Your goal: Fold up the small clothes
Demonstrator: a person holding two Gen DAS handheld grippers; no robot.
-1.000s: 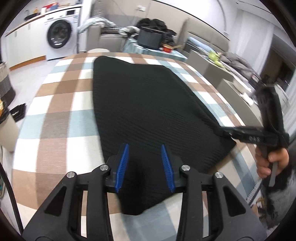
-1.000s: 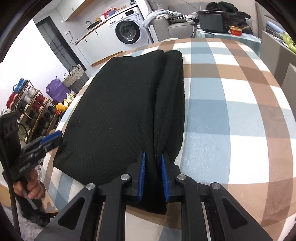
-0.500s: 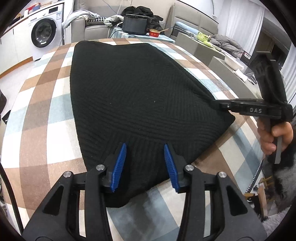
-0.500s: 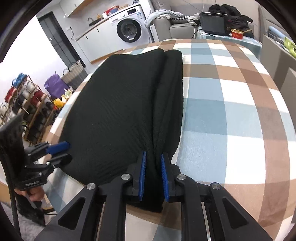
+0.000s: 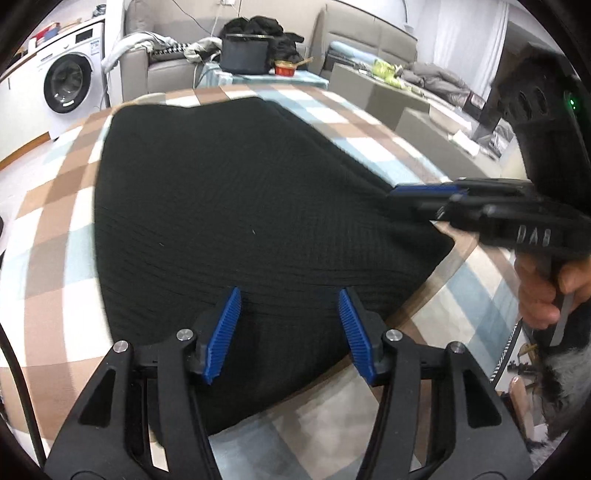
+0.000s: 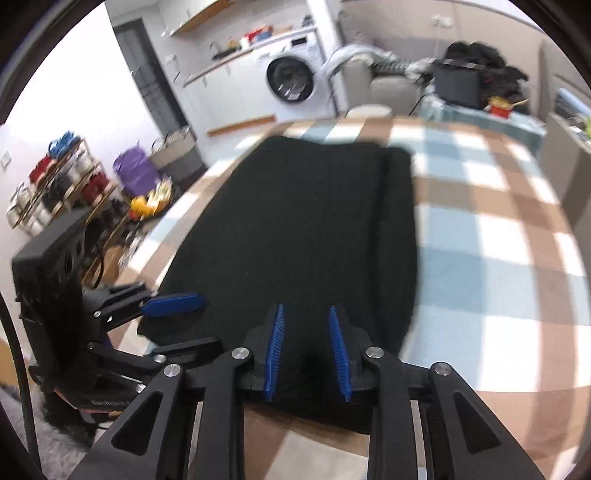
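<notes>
A black ribbed knit garment (image 5: 240, 184) lies flat on the checked tablecloth (image 5: 55, 221), with a folded ridge along its right side (image 6: 397, 221). My left gripper (image 5: 290, 295) hovers over the garment's near edge. Its jaws are opening and the blue pads stand well clear of the cloth. My right gripper (image 6: 306, 308) is above the near end of the folded ridge. Its jaws are opening too, with black cloth showing in the gap and the pads not pressing it. Each gripper shows in the other's view: the right gripper (image 5: 417, 201) in a hand (image 5: 539, 295), the left gripper (image 6: 173, 317).
The table's near edge runs just below both grippers. Beyond the table stand a washing machine (image 5: 68, 85), a sofa with heaped clothes (image 5: 258, 29) and a dark pot (image 5: 243, 55) on a side table. A shelf (image 6: 55, 184) and baskets (image 6: 173, 155) stand left of the table.
The right gripper, clamped on the garment's folded edge before, has let go and lifted slightly. The left gripper's pads have spread wider and it has shifted sideways along the near edge.
</notes>
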